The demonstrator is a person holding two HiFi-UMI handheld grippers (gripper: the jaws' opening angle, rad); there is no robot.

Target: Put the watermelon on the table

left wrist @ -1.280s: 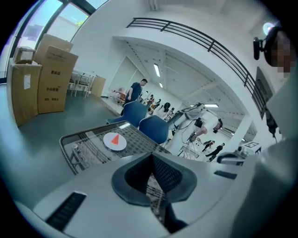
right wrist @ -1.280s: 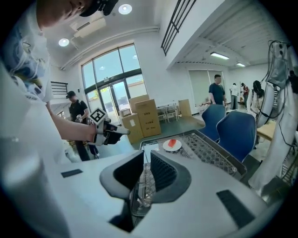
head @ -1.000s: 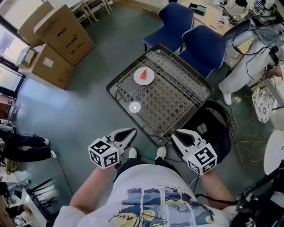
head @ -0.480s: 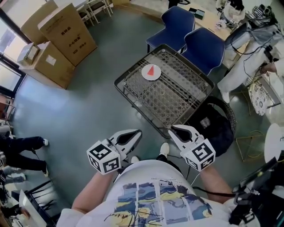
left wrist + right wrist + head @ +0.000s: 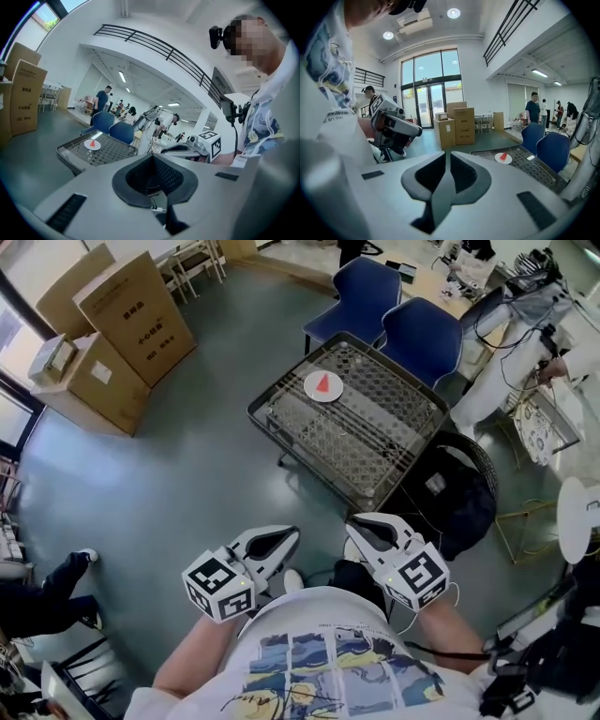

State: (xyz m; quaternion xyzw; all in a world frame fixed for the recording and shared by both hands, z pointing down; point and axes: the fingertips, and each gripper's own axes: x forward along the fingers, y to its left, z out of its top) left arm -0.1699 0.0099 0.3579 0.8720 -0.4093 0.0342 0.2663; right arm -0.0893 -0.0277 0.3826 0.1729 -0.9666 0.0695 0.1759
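Observation:
A red watermelon wedge (image 5: 324, 383) lies on a white plate (image 5: 311, 389) at the far left corner of the wire-mesh table (image 5: 375, 451). The wedge (image 5: 93, 143) shows small in the left gripper view, and the same wedge (image 5: 503, 156) in the right gripper view. My left gripper (image 5: 284, 538) and right gripper (image 5: 358, 524) hang side by side near my body, well short of the table's near edge. Both are shut with nothing between the jaws. The left gripper (image 5: 153, 157) and right gripper (image 5: 446, 155) each point towards the table.
Two blue chairs (image 5: 368, 282) (image 5: 424, 336) stand behind the table. A black bag (image 5: 448, 501) rests on a round seat at the table's right. Stacked cardboard boxes (image 5: 131, 310) are at the far left. A person in white (image 5: 506, 362) sits at the right.
Both grippers and my body have drawn back from the table, which now lies farther off in the head view. The jaws stayed shut and the wedge stayed on its plate.

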